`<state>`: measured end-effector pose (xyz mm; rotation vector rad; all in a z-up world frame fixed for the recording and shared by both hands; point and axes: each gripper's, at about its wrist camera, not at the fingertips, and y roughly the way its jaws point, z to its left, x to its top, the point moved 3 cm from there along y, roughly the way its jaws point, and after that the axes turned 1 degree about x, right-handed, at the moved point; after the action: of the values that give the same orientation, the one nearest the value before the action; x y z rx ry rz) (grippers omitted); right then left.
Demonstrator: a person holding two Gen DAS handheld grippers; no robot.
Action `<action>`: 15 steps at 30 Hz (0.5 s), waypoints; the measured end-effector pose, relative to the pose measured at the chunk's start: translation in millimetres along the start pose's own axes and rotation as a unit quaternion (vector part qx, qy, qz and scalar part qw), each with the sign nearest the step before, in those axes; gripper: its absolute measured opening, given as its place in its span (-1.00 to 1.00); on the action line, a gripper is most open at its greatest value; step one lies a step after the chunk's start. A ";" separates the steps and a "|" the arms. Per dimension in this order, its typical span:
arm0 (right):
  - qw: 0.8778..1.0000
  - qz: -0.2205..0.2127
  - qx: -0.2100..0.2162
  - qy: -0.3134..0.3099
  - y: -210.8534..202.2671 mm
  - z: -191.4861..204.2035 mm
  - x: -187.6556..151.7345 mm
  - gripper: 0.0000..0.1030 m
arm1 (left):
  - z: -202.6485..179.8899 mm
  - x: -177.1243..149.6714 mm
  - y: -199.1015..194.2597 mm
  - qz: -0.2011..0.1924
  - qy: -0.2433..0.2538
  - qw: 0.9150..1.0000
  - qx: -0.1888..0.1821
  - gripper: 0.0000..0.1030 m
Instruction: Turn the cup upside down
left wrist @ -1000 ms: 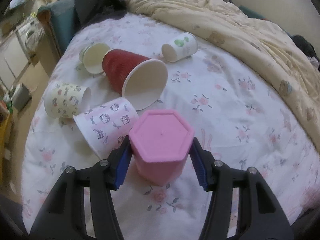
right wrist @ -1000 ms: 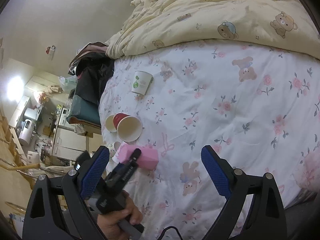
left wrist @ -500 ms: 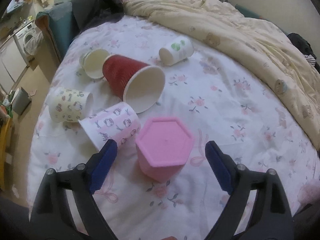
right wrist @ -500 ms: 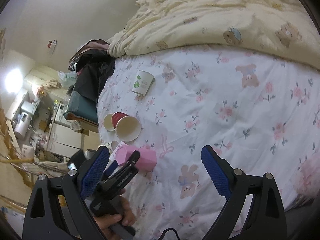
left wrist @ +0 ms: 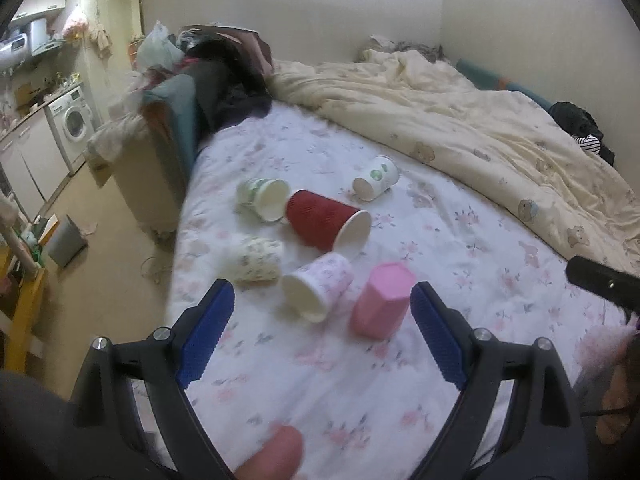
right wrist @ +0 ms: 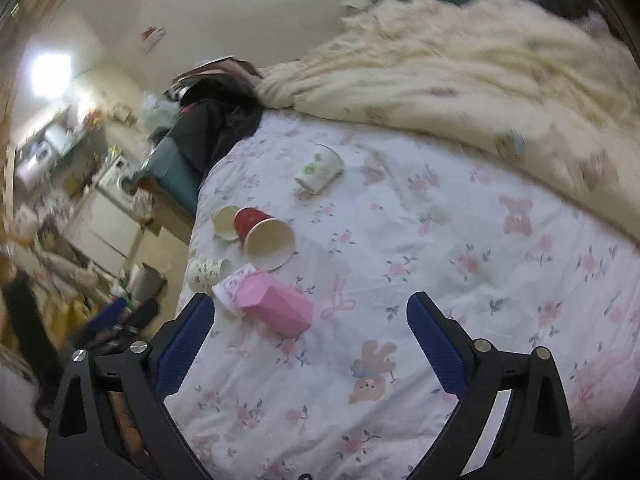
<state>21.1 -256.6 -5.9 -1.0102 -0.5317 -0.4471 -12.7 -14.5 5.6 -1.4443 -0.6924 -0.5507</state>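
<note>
Left wrist view: pink cup [left wrist: 383, 300] stands base-up on the floral bed sheet [left wrist: 460, 248], just beside a patterned paper cup [left wrist: 318, 285] lying on its side. Left tongs [left wrist: 320, 334] spread wide, empty, cup ahead of the gap, untouched. Right tongs [right wrist: 310, 346] also wide, holding nothing. Flip looks done. Risks, as I judge them: soft mattress gives under any press and the tall cup tips; a stray finger clips it; the neighbouring paper cup rolls into it.
</note>
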 end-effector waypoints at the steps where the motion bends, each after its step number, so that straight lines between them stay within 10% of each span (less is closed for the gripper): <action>1: 1.000 0.000 -0.004 -0.009 -1.0 6.6 -5.0 1.00 | 6.1 -4.3 -7.4 0.002 -0.005 1.000 0.003 0.78; 15: 0.992 0.008 -0.087 -0.086 15.2 45.8 -85.0 1.00 | 20.2 -66.3 -14.0 0.021 -0.030 0.999 -0.002 0.99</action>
<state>-46.6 -200.2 -48.1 -1.2270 -0.6467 -0.3987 -70.7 0.2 -32.3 -1.4799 -0.7083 -0.4777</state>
